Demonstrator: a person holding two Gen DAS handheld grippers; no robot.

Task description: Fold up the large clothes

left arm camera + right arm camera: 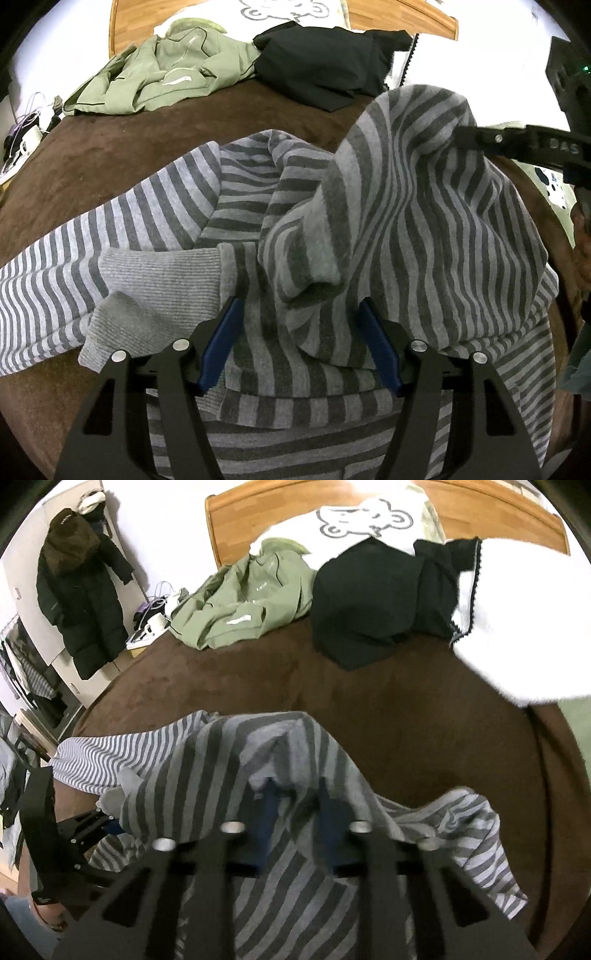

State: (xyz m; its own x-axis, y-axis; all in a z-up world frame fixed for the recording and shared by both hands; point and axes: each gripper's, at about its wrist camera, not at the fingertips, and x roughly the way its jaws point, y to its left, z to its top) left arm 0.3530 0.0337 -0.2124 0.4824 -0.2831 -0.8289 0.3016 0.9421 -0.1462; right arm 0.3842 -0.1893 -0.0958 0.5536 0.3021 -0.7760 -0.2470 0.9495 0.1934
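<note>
The striped sweater is showing light grey and dark grey bands, with plain grey ribbed cuffs, and it is lying on a brown bed cover. At the far side a pale green jacket is sitting left of a black garment, with a white garment bearing a grey bear outline behind them against an orange-brown wooden headboard. The fingers are wearing blue pads on black frames, and a black coat with a brown hood is hanging at the far left.

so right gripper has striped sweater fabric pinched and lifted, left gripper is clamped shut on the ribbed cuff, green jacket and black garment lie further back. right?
One error: the left gripper is open, its blue pads apart over the striped sweater, not clamped on the ribbed cuff; the left wrist view shows it. The rest stands: the right gripper pinches lifted fabric, with the green jacket and black garment behind.
</note>
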